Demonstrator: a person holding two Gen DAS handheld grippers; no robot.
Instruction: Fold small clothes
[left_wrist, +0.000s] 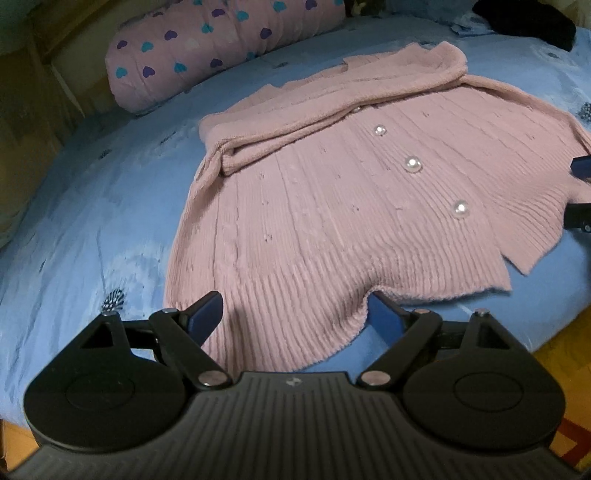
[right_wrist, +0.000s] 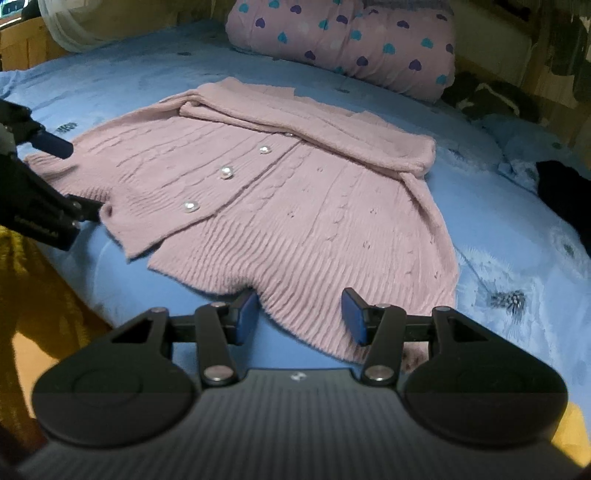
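A pink knit cardigan (left_wrist: 332, 206) with pearl buttons (left_wrist: 412, 164) lies flat on the blue bed sheet, its sleeves folded across the chest. My left gripper (left_wrist: 295, 317) is open, its fingers straddling the hem's left corner. My right gripper (right_wrist: 300, 317) is open over the hem of the cardigan (right_wrist: 295, 206) at its right corner. The right gripper's fingers (left_wrist: 581, 168) show at the right edge of the left wrist view, and the left gripper's fingers (right_wrist: 51, 146) show at the left edge of the right wrist view.
A pink bolster pillow with hearts (left_wrist: 207, 48) lies at the head of the bed and shows too in the right wrist view (right_wrist: 351, 40). A black garment (right_wrist: 565, 199) lies on the blue sheet (left_wrist: 92, 221). The bed edge and yellow floor (right_wrist: 44, 295) are close below.
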